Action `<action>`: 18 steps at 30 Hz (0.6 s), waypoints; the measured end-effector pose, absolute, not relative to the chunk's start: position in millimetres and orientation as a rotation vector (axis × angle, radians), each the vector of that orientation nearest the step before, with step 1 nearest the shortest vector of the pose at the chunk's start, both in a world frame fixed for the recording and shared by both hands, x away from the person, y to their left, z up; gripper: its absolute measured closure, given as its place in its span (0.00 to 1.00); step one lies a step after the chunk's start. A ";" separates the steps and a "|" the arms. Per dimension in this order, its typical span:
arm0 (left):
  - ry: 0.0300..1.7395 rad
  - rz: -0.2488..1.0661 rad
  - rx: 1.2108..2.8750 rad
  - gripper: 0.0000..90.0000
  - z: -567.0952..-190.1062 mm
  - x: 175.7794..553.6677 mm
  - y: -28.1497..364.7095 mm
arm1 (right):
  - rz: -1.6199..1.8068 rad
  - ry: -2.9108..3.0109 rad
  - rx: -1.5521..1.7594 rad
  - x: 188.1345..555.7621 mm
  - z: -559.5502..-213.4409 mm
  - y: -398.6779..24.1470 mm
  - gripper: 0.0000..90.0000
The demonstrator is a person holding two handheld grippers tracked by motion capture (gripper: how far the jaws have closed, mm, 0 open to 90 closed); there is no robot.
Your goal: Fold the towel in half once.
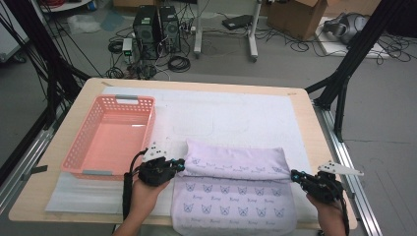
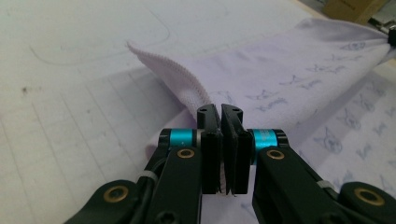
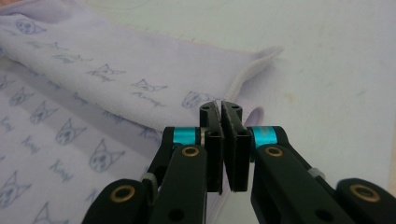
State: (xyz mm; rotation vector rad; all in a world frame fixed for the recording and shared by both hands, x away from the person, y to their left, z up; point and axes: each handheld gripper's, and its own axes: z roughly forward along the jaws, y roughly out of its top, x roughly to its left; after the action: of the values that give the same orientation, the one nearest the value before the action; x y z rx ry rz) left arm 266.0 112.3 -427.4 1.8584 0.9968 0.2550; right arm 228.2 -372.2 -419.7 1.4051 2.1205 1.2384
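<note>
A pale lilac towel (image 1: 233, 189) printed with small cat faces lies on the white mat near the table's front edge, its far part lifted and folded over toward me. My left gripper (image 1: 181, 164) is shut on the towel's left corner (image 2: 196, 100). At the other end my right gripper (image 1: 295, 175) is shut on the right corner (image 3: 243, 81). The fold hangs stretched between the two grippers, a little above the flat lower part of the towel (image 3: 56, 140).
A pink plastic basket (image 1: 111, 135) stands at the left of the table, close to my left hand. The white mat (image 1: 231, 115) covers most of the wooden table (image 1: 307, 118). Computers, cables and a cardboard box lie on the floor beyond.
</note>
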 end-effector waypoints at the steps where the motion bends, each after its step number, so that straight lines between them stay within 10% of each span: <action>1: 1.004 0.237 1.858 0.95 -431.4 264.0 113.8 | 1.238 2.128 1.411 225.1 -422.4 -371.6 0.97; 4: 1.016 0.193 1.856 0.93 -440.0 263.0 116.6 | 1.226 2.145 1.442 220.8 -431.7 -371.5 0.97; 7: 1.048 0.183 1.828 0.59 -438.2 271.7 114.8 | 1.196 2.130 1.499 226.7 -435.1 -371.6 0.77; 9: 1.049 0.213 1.832 0.53 -433.6 279.9 111.2 | 1.202 2.086 1.519 233.2 -429.9 -372.2 0.67; 18: 1.114 0.217 1.850 0.45 -432.0 326.5 96.7 | 1.084 2.087 1.527 283.4 -413.7 -358.9 0.56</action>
State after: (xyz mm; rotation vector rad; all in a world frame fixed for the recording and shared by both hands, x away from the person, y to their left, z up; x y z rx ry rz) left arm 326.5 96.7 -432.0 1.8497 1.1144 0.2166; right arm 283.4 -358.9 -413.7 1.5273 2.0868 1.0841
